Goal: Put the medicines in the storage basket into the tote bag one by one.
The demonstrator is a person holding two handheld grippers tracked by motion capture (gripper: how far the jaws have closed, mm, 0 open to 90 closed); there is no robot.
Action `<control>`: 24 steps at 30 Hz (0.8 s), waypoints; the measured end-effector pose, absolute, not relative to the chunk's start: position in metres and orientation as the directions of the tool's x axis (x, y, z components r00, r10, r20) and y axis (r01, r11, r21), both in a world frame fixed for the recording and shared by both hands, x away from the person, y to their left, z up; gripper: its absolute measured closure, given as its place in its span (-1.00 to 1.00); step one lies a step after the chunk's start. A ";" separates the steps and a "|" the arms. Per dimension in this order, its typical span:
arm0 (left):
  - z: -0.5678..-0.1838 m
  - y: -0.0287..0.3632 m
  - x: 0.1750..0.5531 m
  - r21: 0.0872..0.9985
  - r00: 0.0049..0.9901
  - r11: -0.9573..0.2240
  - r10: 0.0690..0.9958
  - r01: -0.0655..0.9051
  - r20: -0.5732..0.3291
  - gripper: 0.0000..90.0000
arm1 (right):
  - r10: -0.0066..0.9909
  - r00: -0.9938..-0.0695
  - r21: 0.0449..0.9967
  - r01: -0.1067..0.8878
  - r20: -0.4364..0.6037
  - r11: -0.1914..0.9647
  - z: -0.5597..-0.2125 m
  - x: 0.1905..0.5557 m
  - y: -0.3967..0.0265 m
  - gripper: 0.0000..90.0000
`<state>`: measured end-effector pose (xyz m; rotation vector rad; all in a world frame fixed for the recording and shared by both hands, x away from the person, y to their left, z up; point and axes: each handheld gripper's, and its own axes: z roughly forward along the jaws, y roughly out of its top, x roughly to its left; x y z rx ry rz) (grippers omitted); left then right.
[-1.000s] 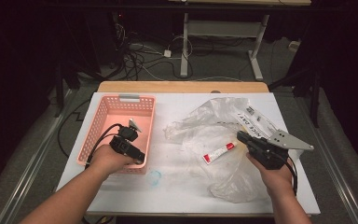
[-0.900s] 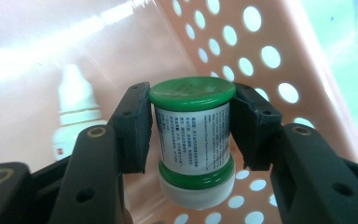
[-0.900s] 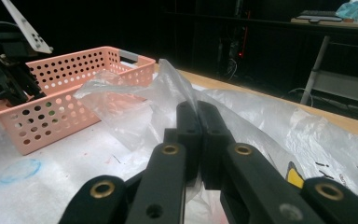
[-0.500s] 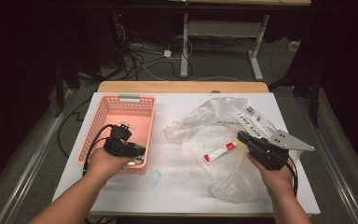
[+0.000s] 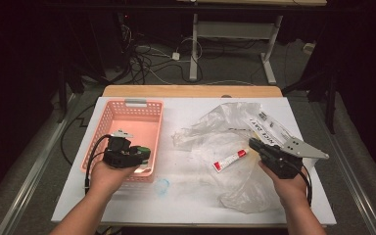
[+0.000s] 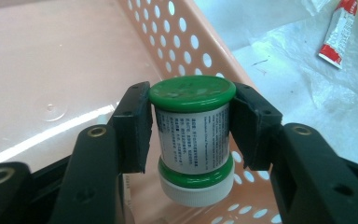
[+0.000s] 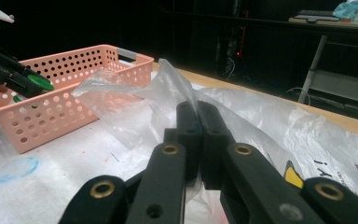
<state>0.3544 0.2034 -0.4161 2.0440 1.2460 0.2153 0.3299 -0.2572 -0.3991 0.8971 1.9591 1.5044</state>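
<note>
The left tool pinches a small green-lidded bottle across its labelled body, holding its long axis crosswise to the jaws, white cap toward the camera, right over the near right corner of the pink basket, so the basket floor lies directly below it and any drop goes straight down. Over on the right of the desk, the right tool is pressed together on a fold of the clear plastic bag, with a red-and-white tube lying just left of it
</note>
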 end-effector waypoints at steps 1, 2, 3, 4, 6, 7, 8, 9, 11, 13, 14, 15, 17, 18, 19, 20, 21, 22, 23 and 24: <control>-0.416 0.204 0.353 0.662 0.519 -0.270 0.828 0.699 -0.210 0.12 | 0.757 -0.653 0.966 0.195 0.000 0.168 -0.399 0.330 -0.257 0.98; -0.416 0.205 0.352 0.669 0.520 -0.267 0.828 0.694 -0.209 0.12 | 0.757 -0.654 0.966 0.193 -0.002 0.170 -0.399 0.330 -0.258 0.98; -0.416 0.206 0.351 0.680 0.520 -0.263 0.830 0.684 -0.202 0.12 | 0.756 -0.655 0.966 0.193 -0.002 0.170 -0.399 0.330 -0.258 0.98; -0.415 0.206 0.349 0.691 0.527 -0.271 0.829 0.670 -0.186 0.12 | 0.756 -0.655 0.966 0.193 -0.002 0.169 -0.399 0.330 -0.258 0.98; -0.414 0.206 0.345 0.717 0.534 -0.270 0.829 0.642 -0.167 0.12 | 0.756 -0.654 0.967 0.192 -0.002 0.169 -0.400 0.330 -0.258 0.98; -0.413 0.205 0.343 0.731 0.536 -0.262 0.828 0.630 -0.165 0.12 | 0.756 -0.654 0.967 0.192 -0.002 0.169 -0.400 0.330 -0.258 0.98; -0.413 0.205 0.341 0.740 0.538 -0.255 0.826 0.622 -0.168 0.12 | 0.756 -0.655 0.967 0.191 -0.002 0.169 -0.400 0.330 -0.258 0.98; -0.413 0.205 0.340 0.749 0.540 -0.245 0.824 0.615 -0.174 0.12 | 0.756 -0.655 0.967 0.192 -0.001 0.168 -0.400 0.330 -0.258 0.98; -0.413 0.205 0.338 0.766 0.541 -0.227 0.821 0.602 -0.182 0.12 | 0.752 -0.659 0.967 0.189 -0.004 0.171 -0.400 0.331 -0.257 0.98; -0.412 0.204 0.337 0.781 0.544 -0.223 0.821 0.584 -0.173 0.12 | 0.753 -0.658 0.967 0.191 -0.001 0.169 -0.400 0.331 -0.256 0.98; -0.412 0.204 0.336 0.790 0.546 -0.214 0.819 0.575 -0.175 0.12 | 0.752 -0.660 0.966 0.193 0.000 0.170 -0.400 0.330 -0.256 0.98; -0.412 0.203 0.335 0.795 0.546 -0.206 0.818 0.571 -0.180 0.12 | 0.749 -0.662 0.966 0.191 -0.005 0.175 -0.400 0.330 -0.256 0.98; -0.413 0.202 0.333 0.807 0.551 -0.191 0.813 0.559 -0.189 0.12 | 0.749 -0.663 0.965 0.190 -0.007 0.178 -0.401 0.330 -0.255 0.98; -0.413 0.201 0.332 0.813 0.554 -0.185 0.810 0.552 -0.192 0.12 | 0.748 -0.663 0.966 0.190 -0.008 0.178 -0.401 0.330 -0.255 0.98; -0.413 0.200 0.332 0.818 0.557 -0.178 0.807 0.547 -0.197 0.12 | 0.748 -0.664 0.966 0.188 -0.009 0.179 -0.401 0.331 -0.255 0.98; -0.412 0.199 0.332 0.820 0.563 -0.177 0.801 0.544 -0.201 0.12 | 0.748 -0.664 0.966 0.187 -0.010 0.179 -0.401 0.331 -0.255 0.98; -0.411 0.197 0.331 0.823 0.571 -0.182 0.797 0.538 -0.197 0.12 | 0.749 -0.663 0.966 0.189 -0.008 0.178 -0.401 0.331 -0.254 0.98; -0.409 0.196 0.330 0.828 0.573 -0.184 0.797 0.530 -0.189 0.12 | 0.749 -0.663 0.966 0.188 -0.010 0.179 -0.402 0.332 -0.254 0.98; -0.407 0.195 0.329 0.833 0.576 -0.185 0.797 0.521 -0.183 0.12 | 0.748 -0.663 0.965 0.190 -0.009 0.180 -0.402 0.332 -0.254 0.98; -0.406 0.194 0.328 0.838 0.580 -0.181 0.793 0.514 -0.184 0.12 | 0.751 -0.661 0.965 0.194 -0.005 0.178 -0.402 0.332 -0.254 0.98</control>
